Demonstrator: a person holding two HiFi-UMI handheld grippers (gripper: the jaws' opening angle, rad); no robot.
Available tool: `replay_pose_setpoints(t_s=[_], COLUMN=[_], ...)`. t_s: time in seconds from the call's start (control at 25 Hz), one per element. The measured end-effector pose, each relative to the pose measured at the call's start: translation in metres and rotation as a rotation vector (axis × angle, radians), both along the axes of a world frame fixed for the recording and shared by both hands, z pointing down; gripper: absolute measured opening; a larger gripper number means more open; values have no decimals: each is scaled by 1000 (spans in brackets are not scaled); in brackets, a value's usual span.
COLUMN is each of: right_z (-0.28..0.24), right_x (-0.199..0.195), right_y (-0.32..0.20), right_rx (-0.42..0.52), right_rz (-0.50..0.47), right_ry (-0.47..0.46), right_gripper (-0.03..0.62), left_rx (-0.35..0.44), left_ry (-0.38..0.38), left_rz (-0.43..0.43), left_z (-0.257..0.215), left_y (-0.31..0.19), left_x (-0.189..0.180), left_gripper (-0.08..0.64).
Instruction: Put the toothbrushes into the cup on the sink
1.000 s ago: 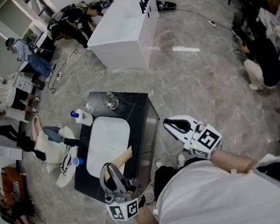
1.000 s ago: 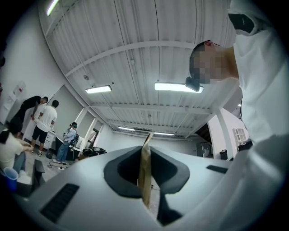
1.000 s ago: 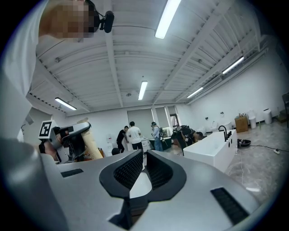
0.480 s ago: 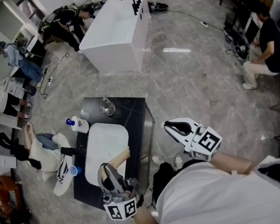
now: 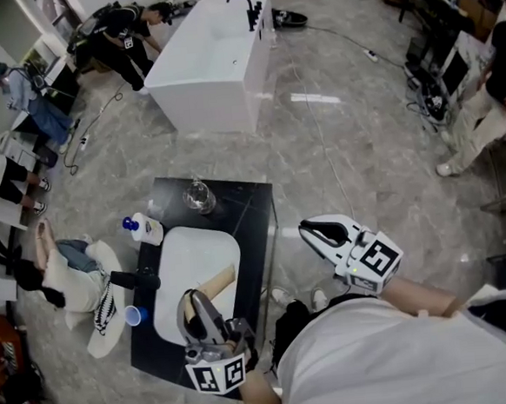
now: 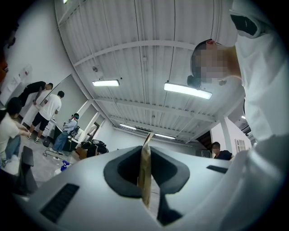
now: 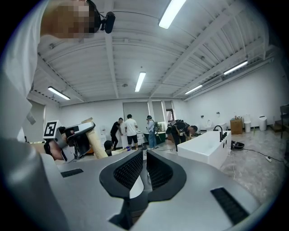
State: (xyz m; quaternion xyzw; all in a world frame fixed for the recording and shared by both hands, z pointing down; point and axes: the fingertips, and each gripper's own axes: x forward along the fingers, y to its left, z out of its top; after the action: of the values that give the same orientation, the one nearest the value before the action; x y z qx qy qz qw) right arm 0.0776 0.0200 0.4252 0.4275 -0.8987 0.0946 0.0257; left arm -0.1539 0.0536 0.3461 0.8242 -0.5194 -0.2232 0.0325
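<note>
Two hand-held grippers show: the left hand-held gripper (image 5: 190, 304) pinches a tan, apparently boxed toothbrush (image 5: 217, 283) over the sink (image 5: 187, 245); the right hand-held gripper (image 5: 318, 229) is pressed together, empty. This looks like the carry step; next the toothbrush must reach the glass cup (image 5: 199, 195) at the desk's (image 5: 252, 212) far end.

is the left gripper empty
No, the left gripper is shut on a flat tan thing that stands edge-on between its jaws.
</note>
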Motion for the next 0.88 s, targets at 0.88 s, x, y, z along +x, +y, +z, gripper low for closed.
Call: replay_pose_setpoints(t_s=[0.88], right_z=[6], right_x=[-53], right_y=[-54], right_rx=[-27], right_rz=[72], right_ry=[111], right_gripper=[51], left_rx=[-49], left_ry=[124], left_rz=[120], left_z=[43], left_y=[-82], left_x=[-47], left_gripper=[29])
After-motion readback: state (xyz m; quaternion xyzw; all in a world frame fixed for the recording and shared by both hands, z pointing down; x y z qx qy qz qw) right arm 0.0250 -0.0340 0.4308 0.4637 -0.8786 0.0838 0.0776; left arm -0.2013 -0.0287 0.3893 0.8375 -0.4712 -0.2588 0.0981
